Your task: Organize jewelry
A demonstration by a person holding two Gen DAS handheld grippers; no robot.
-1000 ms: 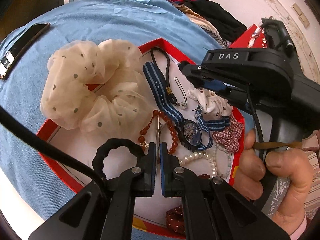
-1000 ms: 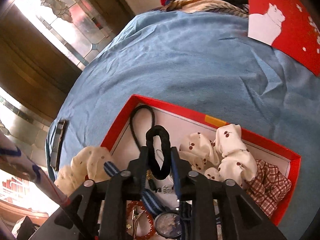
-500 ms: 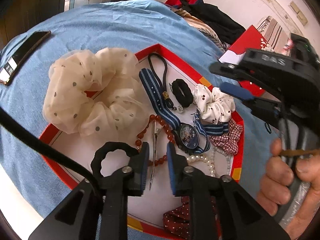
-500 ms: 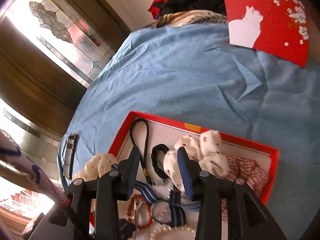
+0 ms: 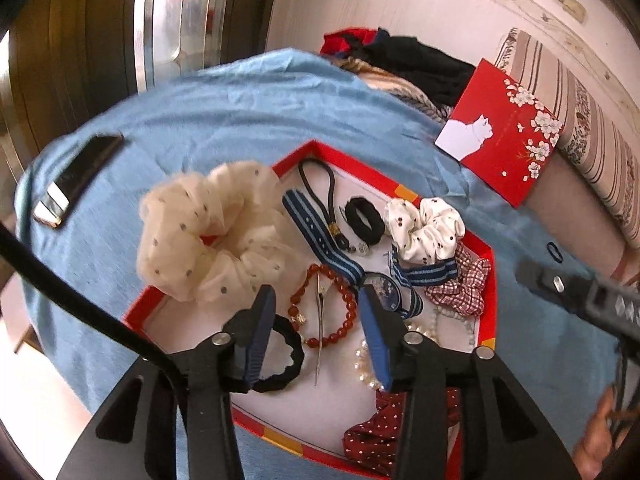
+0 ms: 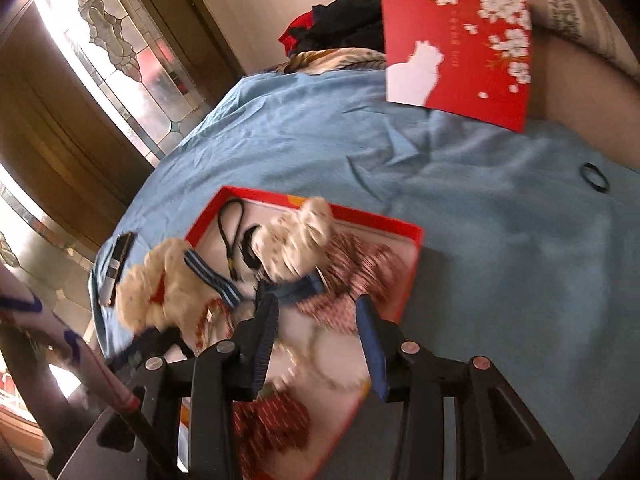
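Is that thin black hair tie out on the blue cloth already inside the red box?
No. The thin black hair tie lies on the blue cloth, well outside the red box.

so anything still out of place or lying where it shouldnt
Yes: one thin black hair tie lies alone on the blue cloth, well clear of the red tray that holds everything else. A dark flat clip also sits outside it.

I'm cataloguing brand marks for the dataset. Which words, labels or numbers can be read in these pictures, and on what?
Nothing can be read.
Red box lid: a faint line of gold print beside the white cat, too small and blurred.
Watch: dial markings too small.
Small tag by the black cord: too small.
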